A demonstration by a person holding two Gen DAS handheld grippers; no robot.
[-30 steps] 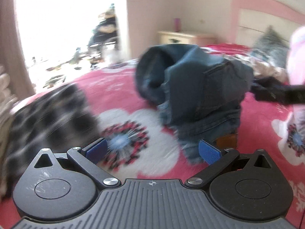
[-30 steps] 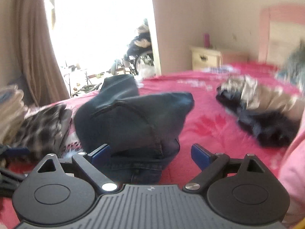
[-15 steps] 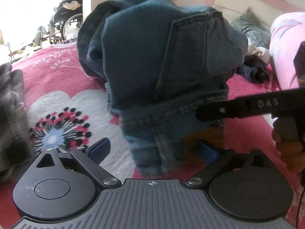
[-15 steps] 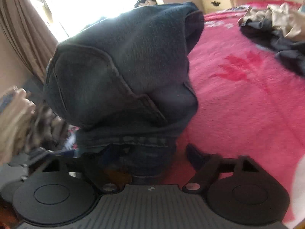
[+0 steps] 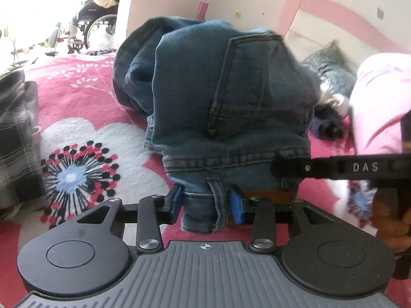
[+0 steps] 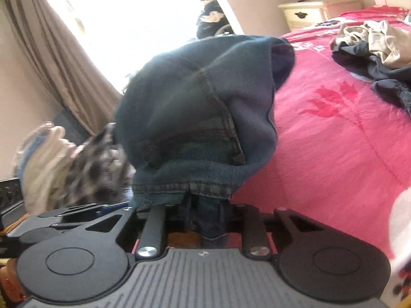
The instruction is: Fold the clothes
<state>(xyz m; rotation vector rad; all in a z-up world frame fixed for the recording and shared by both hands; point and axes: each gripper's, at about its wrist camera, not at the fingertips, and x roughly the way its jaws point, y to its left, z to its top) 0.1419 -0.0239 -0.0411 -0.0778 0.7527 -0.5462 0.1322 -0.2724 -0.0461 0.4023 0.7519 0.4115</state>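
A bunched pair of blue jeans stands heaped on the pink flowered bedspread. My left gripper is closing on the waistband by a belt loop, and its blue pads press the denim from both sides. In the left wrist view the right gripper's black finger reaches in from the right onto the same waistband. In the right wrist view the jeans fill the middle. My right gripper is closing on a fold of waistband held between its jaws. A hand holds that gripper.
A plaid garment lies at the left of the bed, and a pink pillow sits at the right. A heap of dark and beige clothes lies farther up the bed, near a nightstand. A wheelchair stands by the bright window.
Both grippers have dropped in close to the jeans and gone from wide open to closed on the waistband. The jeans now fill both views.
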